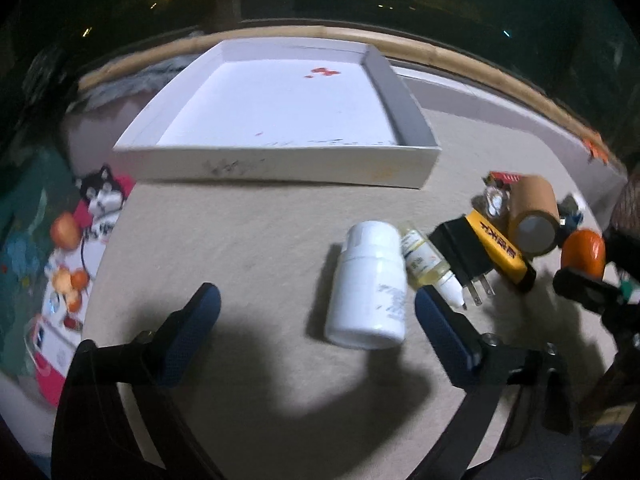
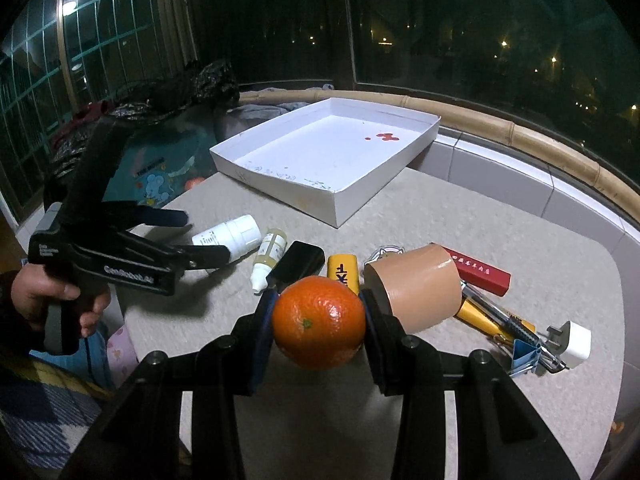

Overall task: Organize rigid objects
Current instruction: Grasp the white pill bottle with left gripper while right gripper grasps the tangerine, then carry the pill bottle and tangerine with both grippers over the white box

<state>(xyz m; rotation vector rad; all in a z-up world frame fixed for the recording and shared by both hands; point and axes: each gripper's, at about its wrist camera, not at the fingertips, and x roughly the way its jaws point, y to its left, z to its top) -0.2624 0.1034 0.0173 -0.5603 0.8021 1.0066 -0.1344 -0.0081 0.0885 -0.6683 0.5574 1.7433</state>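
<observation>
The orange [image 2: 319, 322] sits clamped in your right gripper [image 2: 319, 320], lifted off the tabletop [image 2: 500, 232] so it can travel to the empty white tray [image 2: 376, 196] at the far side. Your left gripper [image 1: 316, 308] hovers spread wide over the white bottle [image 1: 370, 284], holding nothing, apparently lining up a grasp.

This looks like a home at night, in a corner with big windows [image 2: 480, 20]. It is dark outside and small lights shine far away. A bamboo rail [image 2: 520, 132] runs under the glass. Beside the bench [image 2: 500, 240] lie a toy dog [image 1: 102, 196], a bag with a cartoon mouse [image 2: 154, 190] and a heap of clothes [image 2: 260, 110].
</observation>
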